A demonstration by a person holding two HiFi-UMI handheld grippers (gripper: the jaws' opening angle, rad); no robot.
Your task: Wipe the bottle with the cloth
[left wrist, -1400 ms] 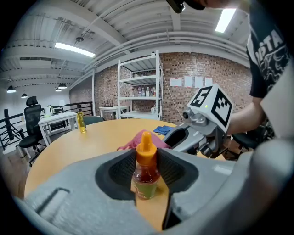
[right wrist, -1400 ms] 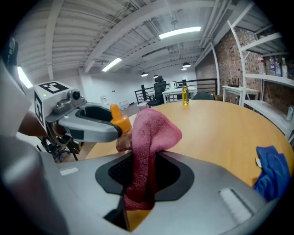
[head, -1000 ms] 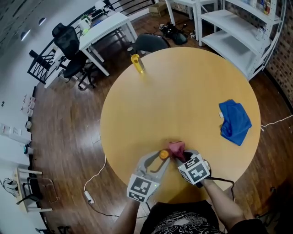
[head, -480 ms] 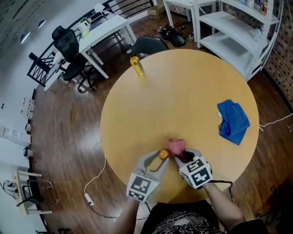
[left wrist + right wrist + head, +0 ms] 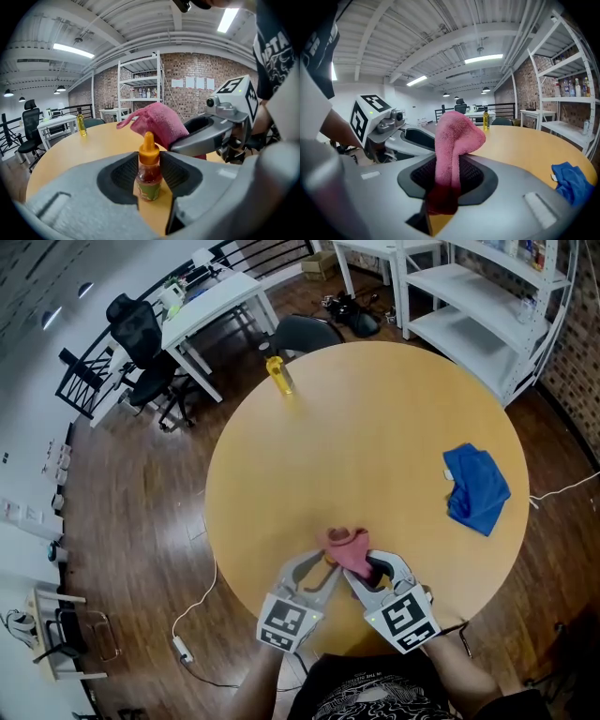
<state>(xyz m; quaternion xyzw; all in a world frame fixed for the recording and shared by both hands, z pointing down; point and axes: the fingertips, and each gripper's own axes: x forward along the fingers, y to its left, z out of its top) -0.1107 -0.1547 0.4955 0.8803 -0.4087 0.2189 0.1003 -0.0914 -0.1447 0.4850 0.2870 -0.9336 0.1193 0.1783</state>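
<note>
left tool (image 5: pixel 150 185) pinching bottle (image 5: pixel 149 168) | right tool (image 5: pixel 449 185) pinching cloth (image 5: pixel 457 131), right by the cap | tip, imo: hold bottle steady, drape cloth over cap, wipe down the sides

Pink cloth (image 5: pixel 349 547) crowds the near edge; tabletop (image 5: pixel 375 427) beyond bare; blue cloth (image 5: pixel 478 488) right.

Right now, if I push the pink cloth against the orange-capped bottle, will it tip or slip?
Probably not tip: the bottle stands upright with the left tool closed on its body. It looks small and narrow, so likely light and tippy if released. Its smooth sides may let it twist.
</note>
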